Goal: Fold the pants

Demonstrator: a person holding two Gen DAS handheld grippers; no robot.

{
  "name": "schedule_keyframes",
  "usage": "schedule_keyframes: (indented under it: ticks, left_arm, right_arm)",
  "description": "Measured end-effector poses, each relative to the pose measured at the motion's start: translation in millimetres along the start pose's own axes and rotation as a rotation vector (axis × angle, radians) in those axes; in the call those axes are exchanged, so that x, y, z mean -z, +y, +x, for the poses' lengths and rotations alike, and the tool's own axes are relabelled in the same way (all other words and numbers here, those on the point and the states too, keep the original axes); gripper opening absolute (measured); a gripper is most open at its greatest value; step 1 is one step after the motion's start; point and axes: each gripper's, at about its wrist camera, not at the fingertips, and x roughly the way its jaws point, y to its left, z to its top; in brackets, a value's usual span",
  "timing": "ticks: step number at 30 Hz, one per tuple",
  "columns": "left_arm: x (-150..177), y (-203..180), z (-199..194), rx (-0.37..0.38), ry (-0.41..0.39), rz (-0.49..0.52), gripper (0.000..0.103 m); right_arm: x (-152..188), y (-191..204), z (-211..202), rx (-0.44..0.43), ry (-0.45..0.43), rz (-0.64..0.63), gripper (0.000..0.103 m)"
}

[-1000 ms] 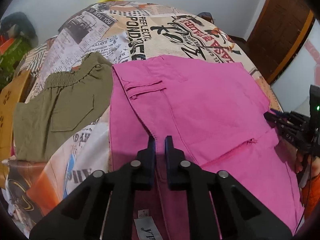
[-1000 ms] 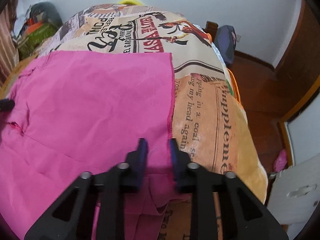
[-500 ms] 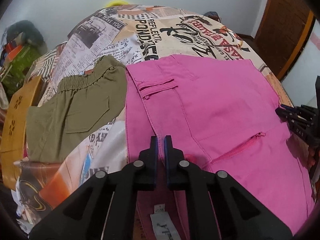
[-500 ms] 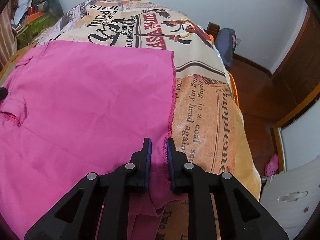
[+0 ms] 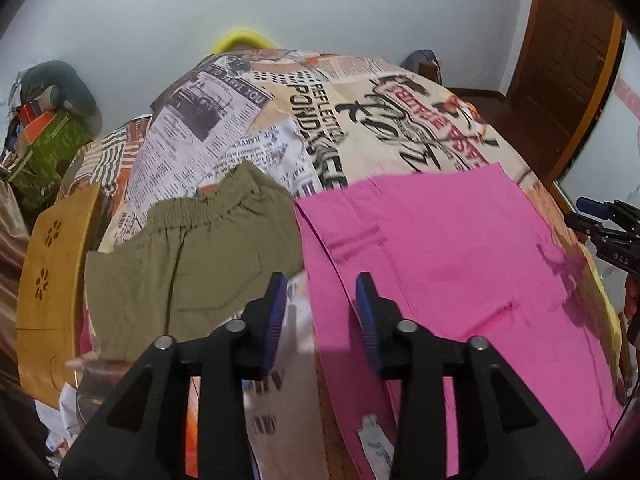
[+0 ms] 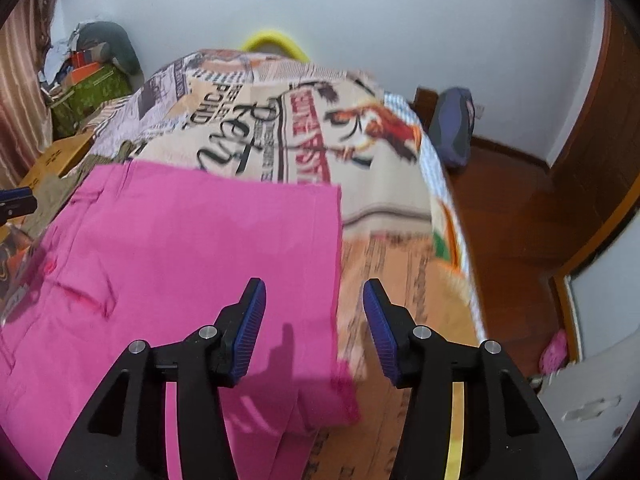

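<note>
Lying flat on the newspaper-print bedspread (image 5: 280,128) is a pair of bright pink cotton pants (image 5: 460,260), folded into a broad rectangle with the waistband end toward the left and the hem edge toward the right. A slanted pocket opening and a narrow welt are seen on the upper layer. A white care label (image 5: 374,446) is seen at the near edge of the fabric.

Left gripper (image 5: 322,312): black frame, blue ribbed pads, jaws spread wide, nothing held between them. It is held above the left edge of the pink pants, with one finger over the bedspread and the other over pink fabric. No contact with the cloth is visible.

Right gripper (image 6: 314,320): jaws likewise spread wide and empty. It is held above the right hem edge of the pants (image 6: 180,260), the left finger over pink fabric, the right finger over the bedspread (image 6: 400,280). Its shadow is cast on the cloth below.

A pair of olive-green shorts with an elastic waistband (image 5: 192,256) is laid just beside the pink pants on the left; whether the two touch cannot be told. A yellow-brown wooden panel with flower cut-outs (image 5: 52,280) is seen at the left side of the bed. A white wall (image 6: 400,20) and a dark wooden door (image 5: 568,60) are visible beyond.
</note>
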Motion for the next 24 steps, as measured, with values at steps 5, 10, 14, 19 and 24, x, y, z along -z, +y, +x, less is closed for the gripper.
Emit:
schedule_keyframes:
  ticks: [5, 10, 14, 19, 24]
  left_arm:
    - [-21, 7, 25, -0.013, 0.009, -0.012, 0.04]
    - [-35, 15, 61, 0.035, 0.056, -0.045, 0.04]
    - [-41, 21, 85, 0.064, 0.088, -0.058, 0.04]
    - [-44, 30, 107, 0.105, 0.121, -0.08, 0.04]
    - [-47, 33, 119, 0.147, 0.131, -0.102, 0.042]
  right_arm:
    - [-19, -3, 22, -0.002, 0.001, -0.005, 0.047]
    - [-32, -7, 51, -0.011, 0.025, -0.007, 0.047]
    - [-40, -13, 75, -0.005, 0.044, -0.007, 0.047]
    - [-48, -22, 101, -0.022, 0.071, 0.004, 0.047]
    - [-56, -20, 117, -0.06, 0.082, -0.006, 0.047]
